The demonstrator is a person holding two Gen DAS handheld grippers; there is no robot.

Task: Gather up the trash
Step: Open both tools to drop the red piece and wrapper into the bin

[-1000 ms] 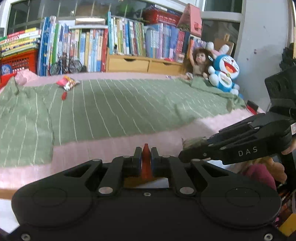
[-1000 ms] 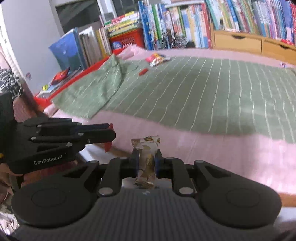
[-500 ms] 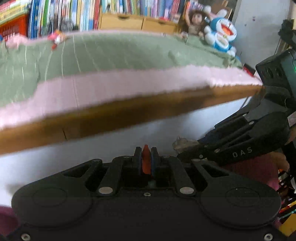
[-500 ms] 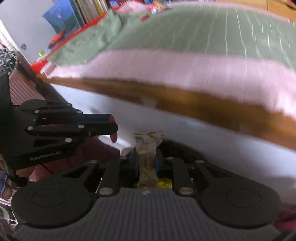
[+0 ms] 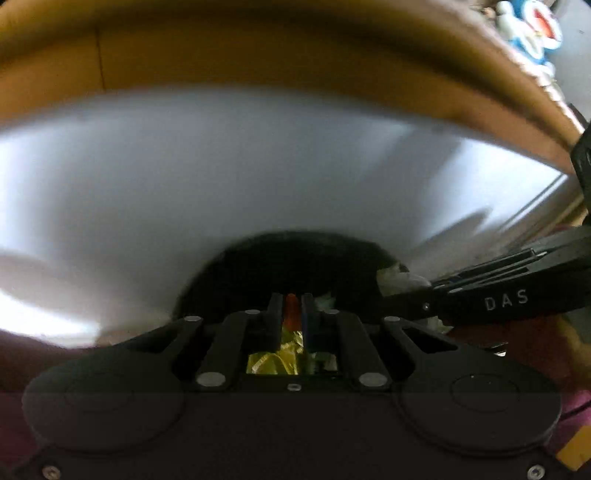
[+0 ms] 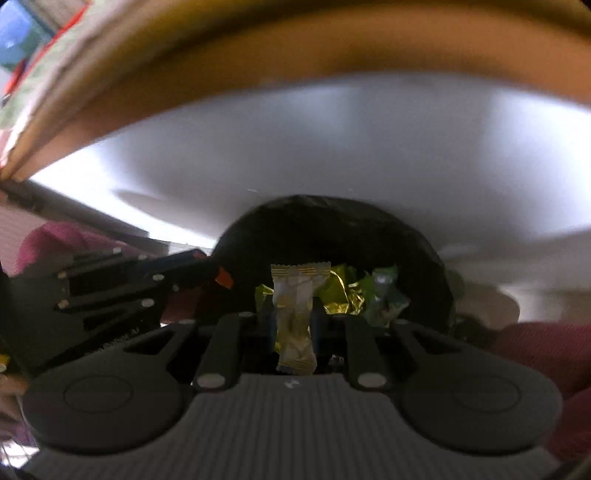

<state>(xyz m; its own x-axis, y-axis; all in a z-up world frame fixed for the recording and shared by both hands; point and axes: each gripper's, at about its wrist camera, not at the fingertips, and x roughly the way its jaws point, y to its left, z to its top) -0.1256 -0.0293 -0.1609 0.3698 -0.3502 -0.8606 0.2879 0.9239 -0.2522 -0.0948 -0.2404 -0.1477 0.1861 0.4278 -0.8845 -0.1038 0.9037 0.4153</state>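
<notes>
Both grippers hang tilted down over a black-lined bin, seen as a dark opening in the left wrist view. My left gripper is shut on a small red scrap. Its tip shows at the bin's left rim. My right gripper grips a pale gold-striped candy wrapper upright between its fingers, and its jaws are opening. That wrapper pokes out of the right gripper in the left wrist view. Yellow and green wrappers lie in the bin.
The bed's wooden edge arches overhead, with its white side panel right behind the bin. Dark red cloth lies on both sides of the bin. A blue and white plush toy sits at the top right.
Both grippers have sunk from above the bed to below its edge and tipped downward. The bin with wrappers has come into view under them. Each still carries its piece.
</notes>
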